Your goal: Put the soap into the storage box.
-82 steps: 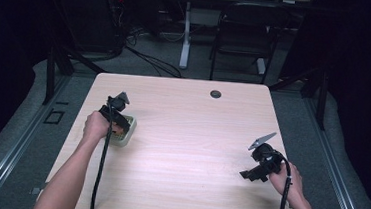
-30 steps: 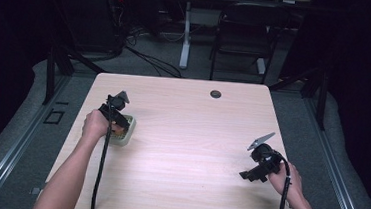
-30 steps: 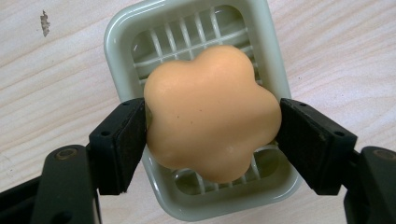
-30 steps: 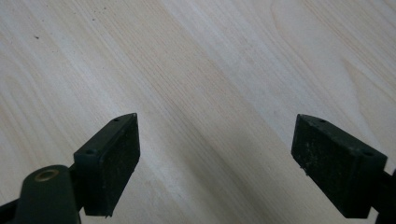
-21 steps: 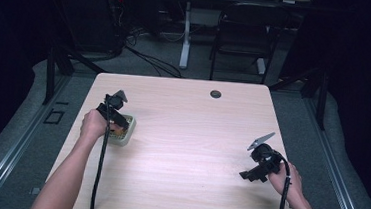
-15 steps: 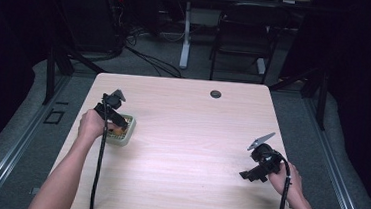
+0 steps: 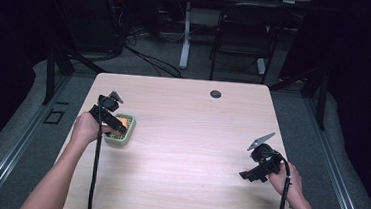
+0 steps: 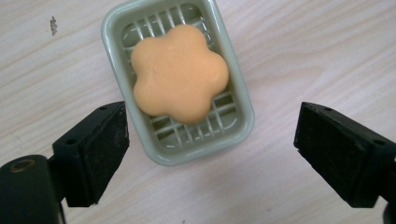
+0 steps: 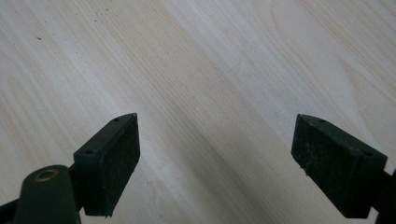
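Note:
An orange flower-shaped soap (image 8: pixel 180 73) lies in a pale green slotted soap dish (image 8: pixel 245 119) on the wooden table. In the high view the dish (image 7: pixel 126 139) sits at the table's left with the soap (image 7: pixel 122 123) in it. My left gripper (image 8: pixel 212 156) hovers just above the dish, open wide, its jaws apart on either side and touching nothing. In the high view that left gripper (image 7: pixel 110 120) is partly over the dish. My right gripper (image 7: pixel 248 175) rests low at the table's right, open, with bare wood between its jaws (image 9: pixel 215 163).
A small black round grommet (image 7: pixel 216 94) is set in the table near its far edge. A black chair (image 7: pixel 241 33) and cables stand on the floor beyond the table. A small dark speck (image 8: pixel 53 25) marks the wood beside the dish.
My left gripper has drawn back toward the left, off the dish, so more of the dish and soap shows. The right gripper has stayed put.

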Tool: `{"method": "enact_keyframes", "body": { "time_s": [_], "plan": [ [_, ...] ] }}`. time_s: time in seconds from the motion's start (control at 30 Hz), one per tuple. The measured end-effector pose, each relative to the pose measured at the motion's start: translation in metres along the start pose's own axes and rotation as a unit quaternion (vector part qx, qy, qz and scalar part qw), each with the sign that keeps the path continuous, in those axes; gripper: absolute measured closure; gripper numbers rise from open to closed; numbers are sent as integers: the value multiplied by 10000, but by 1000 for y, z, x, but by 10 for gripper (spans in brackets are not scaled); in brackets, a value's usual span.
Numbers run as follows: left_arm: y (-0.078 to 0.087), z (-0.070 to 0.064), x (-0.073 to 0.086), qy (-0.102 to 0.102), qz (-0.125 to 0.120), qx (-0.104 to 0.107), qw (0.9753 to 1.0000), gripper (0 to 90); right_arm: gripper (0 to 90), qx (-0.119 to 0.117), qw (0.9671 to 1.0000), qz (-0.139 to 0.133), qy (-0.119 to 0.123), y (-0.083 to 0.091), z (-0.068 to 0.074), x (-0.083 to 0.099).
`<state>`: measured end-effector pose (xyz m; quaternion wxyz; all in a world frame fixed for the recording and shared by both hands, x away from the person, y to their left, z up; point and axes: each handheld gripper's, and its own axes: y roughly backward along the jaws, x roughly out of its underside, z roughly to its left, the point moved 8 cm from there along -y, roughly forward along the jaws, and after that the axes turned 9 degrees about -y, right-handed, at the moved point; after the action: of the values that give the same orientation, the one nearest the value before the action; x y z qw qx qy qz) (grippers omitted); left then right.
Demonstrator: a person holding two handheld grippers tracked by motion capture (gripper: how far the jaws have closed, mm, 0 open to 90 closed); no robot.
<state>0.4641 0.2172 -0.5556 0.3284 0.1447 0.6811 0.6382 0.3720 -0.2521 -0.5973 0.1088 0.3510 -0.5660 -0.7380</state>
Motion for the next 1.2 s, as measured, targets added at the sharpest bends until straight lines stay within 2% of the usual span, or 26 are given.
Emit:
{"method": "enact_keyframes", "body": {
  "time_s": [0.3, 0.53, 0.93, 1.07, 1.2],
  "plan": [
    [12, -17, 24, -230, -76, -47, 9997, 75, 153, 3, 10000, 24, 17, 0, 0, 0],
    [23, -31, 42, -316, -228, -57, 9992, 52, 152, -14, 10000, 25, 26, 0, 1, 0],
    [31, -56, 71, -367, -370, -21, 9986, 8, 153, -25, 10000, -7, -5, 0, 2, 0],
    [28, -62, 80, -332, -295, -2, 9990, 1, 152, 34, 10000, 59, 68, 1, 1, 0],
    [25, -69, 91, -310, -282, 63, 9991, 0, 152, 1, 10000, 25, 37, 0, 2, 0]
  ]
}}
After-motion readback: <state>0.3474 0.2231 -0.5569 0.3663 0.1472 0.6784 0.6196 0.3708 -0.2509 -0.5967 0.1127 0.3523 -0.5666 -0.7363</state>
